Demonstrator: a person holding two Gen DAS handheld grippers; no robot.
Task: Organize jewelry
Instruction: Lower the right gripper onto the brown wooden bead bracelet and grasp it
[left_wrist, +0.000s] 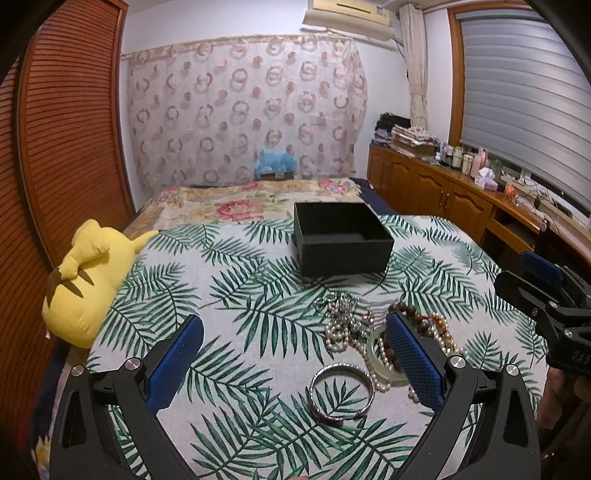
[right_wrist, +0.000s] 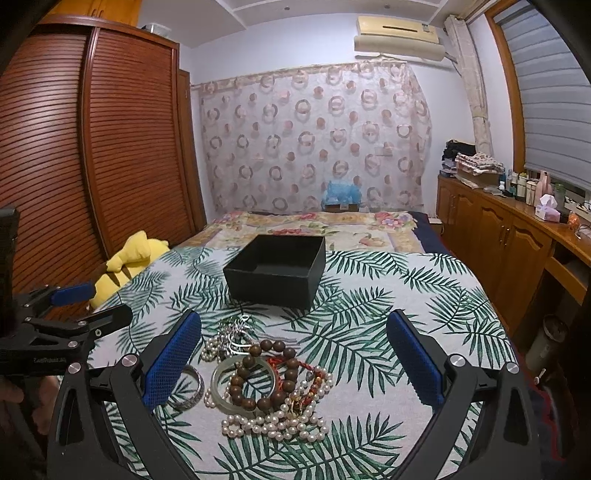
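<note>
- In the left wrist view, a brown wardrobe (left_wrist: 70, 147) fills the left edge of the frame.
- A yellow plush (left_wrist: 88, 280) lies at the middle left, on the edge of the bed (left_wrist: 461, 277), whose cover has a green leaf print.
- The left gripper (left_wrist: 295, 362) takes the bottom of this frame. Its jaws stand wide apart and hold nothing; the blue pads (left_wrist: 177, 362) are to both sides of the jewelry.
- A silver bangle (left_wrist: 341, 391) lies flat on the cover in the lower centre, between the two fingers.
- Just right of the bangle is the jewelry pile (left_wrist: 369, 325): white pearls (left_wrist: 340, 334), a pale green bangle (left_wrist: 384, 363) partly hidden behind the right finger, and brown beads (left_wrist: 413, 314).
- A black box (left_wrist: 341, 240) stands open above the pile, in the centre of the frame, apart from the jewelry. The part of its inside that shows is empty.
- The right gripper (left_wrist: 546, 295) shows at the right edge of this frame, above the cover.
- In the right wrist view, the left gripper (right_wrist: 92, 302) shows at the middle left edge, and a hand (right_wrist: 26, 398) holds it from below.
- The right gripper (right_wrist: 295, 362) takes the bottom of this frame with its jaws wide apart, holding nothing.
- Between its fingers lies the pile: the brown beads (right_wrist: 266, 369) rest across the green bangle (right_wrist: 221, 387), with pearls (right_wrist: 277, 424) below them.
- The box (right_wrist: 277, 273) stands above the pile in the centre.
- A wooden cabinet (right_wrist: 498, 240) with bottles on top runs along the right side.
</note>
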